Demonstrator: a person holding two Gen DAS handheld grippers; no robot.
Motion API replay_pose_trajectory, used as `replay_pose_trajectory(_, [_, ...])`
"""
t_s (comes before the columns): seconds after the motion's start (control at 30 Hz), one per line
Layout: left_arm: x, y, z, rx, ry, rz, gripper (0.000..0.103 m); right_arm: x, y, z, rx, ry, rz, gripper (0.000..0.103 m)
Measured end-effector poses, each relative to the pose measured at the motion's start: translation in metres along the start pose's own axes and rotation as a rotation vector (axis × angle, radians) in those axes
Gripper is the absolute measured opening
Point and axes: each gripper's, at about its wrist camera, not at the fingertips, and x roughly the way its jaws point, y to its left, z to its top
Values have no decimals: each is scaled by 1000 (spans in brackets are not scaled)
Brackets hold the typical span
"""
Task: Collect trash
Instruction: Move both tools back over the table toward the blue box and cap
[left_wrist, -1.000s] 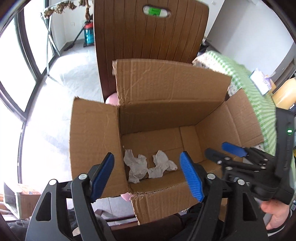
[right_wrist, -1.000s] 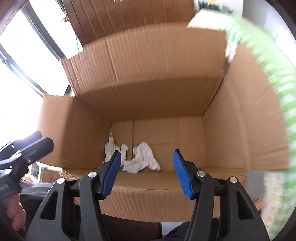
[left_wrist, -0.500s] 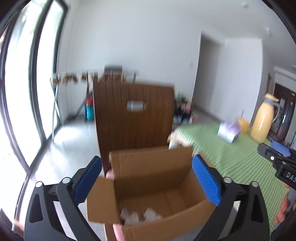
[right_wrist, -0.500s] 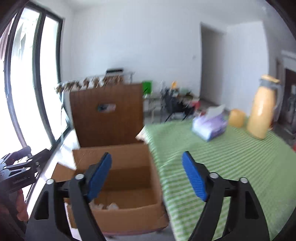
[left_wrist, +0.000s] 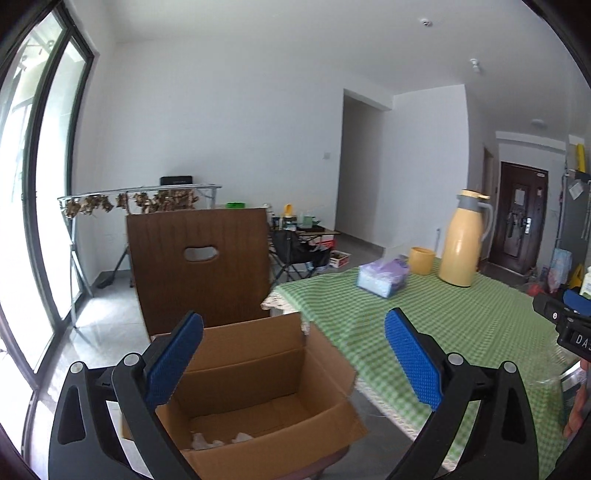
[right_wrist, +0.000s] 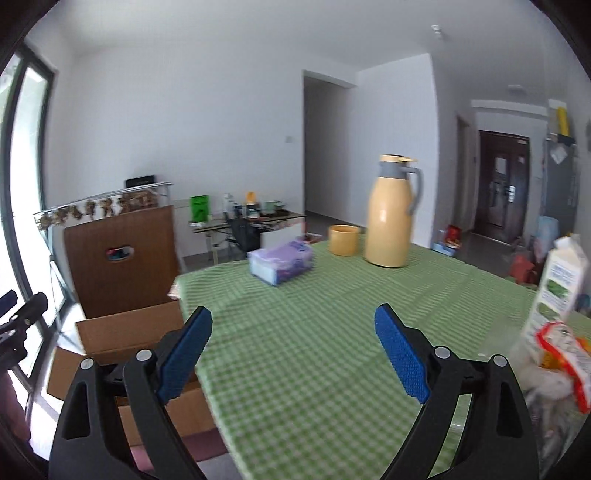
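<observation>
An open cardboard box stands beside the table, with crumpled white tissues on its bottom. My left gripper hangs above the box's near side, open wide and empty. The right gripper is over the green checked tablecloth; its jaws are opening, with nothing between them. At the table's right edge stand a white carton and a red-and-white wrapper on crumpled plastic. The box also shows at the lower left in the right wrist view.
A yellow thermos jug, a yellow cup and a purple tissue pack stand at the table's far side. A brown chair back rises behind the box. Tall windows line the left.
Both grippers rose out of the box mouth, tipped up toward level and swung right toward the table. Both sets of jaws spread wider. The tissues stayed in the box.
</observation>
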Motion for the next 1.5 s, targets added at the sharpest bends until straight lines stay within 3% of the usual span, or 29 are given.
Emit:
replay_pose_trajectory(0.23, [-3, -72, -6, 64, 13, -144, 96, -46, -66, -13, 6, 17, -196, 86])
replay_pose_trajectory(0.6, [-18, -182, -30, 97, 51, -359, 96, -124, -168, -44, 73, 37, -400, 86])
replay_pose_trajectory(0.83, [-35, -241, -46, 141, 58, -442, 96, -152, -219, -61, 127, 59, -474, 86])
replay_pose_trajectory(1.07, [-51, -296, -66, 197, 100, -534, 96, -176, -253, -81, 177, 81, -493, 86])
replay_pose_trajectory(1.5, [-58, -336, -100, 228, 164, -582, 96, -194, -277, -110, 198, 129, -521, 86])
